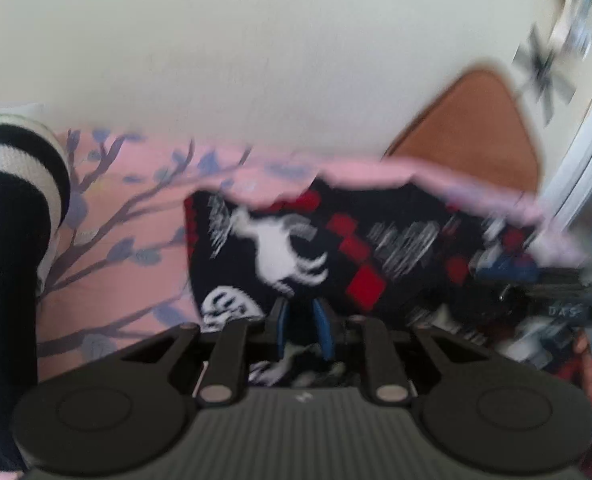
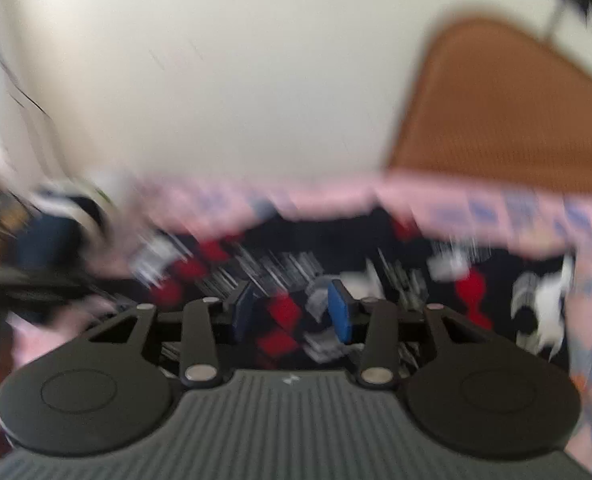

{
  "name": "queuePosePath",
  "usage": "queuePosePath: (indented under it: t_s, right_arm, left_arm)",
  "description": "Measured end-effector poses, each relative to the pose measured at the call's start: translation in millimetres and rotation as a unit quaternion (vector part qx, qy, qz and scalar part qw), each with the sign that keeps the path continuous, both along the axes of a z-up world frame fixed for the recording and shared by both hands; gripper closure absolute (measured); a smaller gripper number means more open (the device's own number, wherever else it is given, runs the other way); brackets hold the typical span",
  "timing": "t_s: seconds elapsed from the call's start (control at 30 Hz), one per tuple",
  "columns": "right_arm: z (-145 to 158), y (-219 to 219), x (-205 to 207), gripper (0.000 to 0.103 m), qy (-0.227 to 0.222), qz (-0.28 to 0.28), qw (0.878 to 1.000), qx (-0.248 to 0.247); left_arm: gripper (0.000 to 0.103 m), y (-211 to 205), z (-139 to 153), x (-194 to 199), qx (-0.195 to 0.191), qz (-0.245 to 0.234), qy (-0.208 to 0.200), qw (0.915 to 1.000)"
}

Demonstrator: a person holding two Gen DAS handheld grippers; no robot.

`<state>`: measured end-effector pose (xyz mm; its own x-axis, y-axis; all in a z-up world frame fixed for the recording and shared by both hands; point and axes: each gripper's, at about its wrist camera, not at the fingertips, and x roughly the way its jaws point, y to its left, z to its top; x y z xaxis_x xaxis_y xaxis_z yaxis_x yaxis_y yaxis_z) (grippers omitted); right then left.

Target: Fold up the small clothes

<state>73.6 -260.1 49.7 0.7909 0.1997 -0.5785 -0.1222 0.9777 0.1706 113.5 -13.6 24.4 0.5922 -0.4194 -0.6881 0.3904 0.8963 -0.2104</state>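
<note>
Both views motion-blurred; detail limited.

Garment (image 1: 328,248): black, with white and red print, lying centre-frame on a pink sheet (image 1: 128,208) with a branch pattern. In the right wrist view the garment (image 2: 336,264) spans the middle band of the frame.

Left hand-held gripper (image 1: 304,328): blue pads close together, garment fabric apparently pinched between them, so judged to be grasping the garment's near edge. Right hand-held gripper (image 2: 292,312): pads apart, garment visible in the gap; released, hovering over or resting on the cloth, contact not clear.

Striped sock-like item (image 1: 20,160) at left edge. Brown chair back (image 1: 476,132) at upper right.

Step, as judged: taking hold of the near edge ahead of a fold. Next move calls for the right gripper to close on the same edge, then both lifting together and carrying it toward the far edge.
</note>
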Motion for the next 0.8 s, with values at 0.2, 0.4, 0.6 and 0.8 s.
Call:
queuePosePath:
  t_s: [0.2, 0.4, 0.6, 0.8]
  right_arm:
    - [-8, 16, -8, 0.058, -0.042, 0.001, 0.998, -0.04]
    - [12, 9, -61, 0.044, -0.075, -0.031, 0.996, -0.024]
    - [-3, -12, -111, 0.044, -0.069, -0.11, 0.991, -0.016]
    - [-19, -30, -109, 0.042, -0.047, -0.165, 0.985, 0.028]
  left_arm:
    - [0.086, -19, -5, -17, 0.078, -0.024, -0.077, 0.9937]
    - [0.086, -23, -5, -22, 0.089, -0.022, -0.09, 0.9917]
    - [0.085, -28, -6, -24, 0.105, -0.02, -0.099, 0.9894]
    - [0.085, -27, -6, -24, 0.105, -0.02, -0.099, 0.9894]
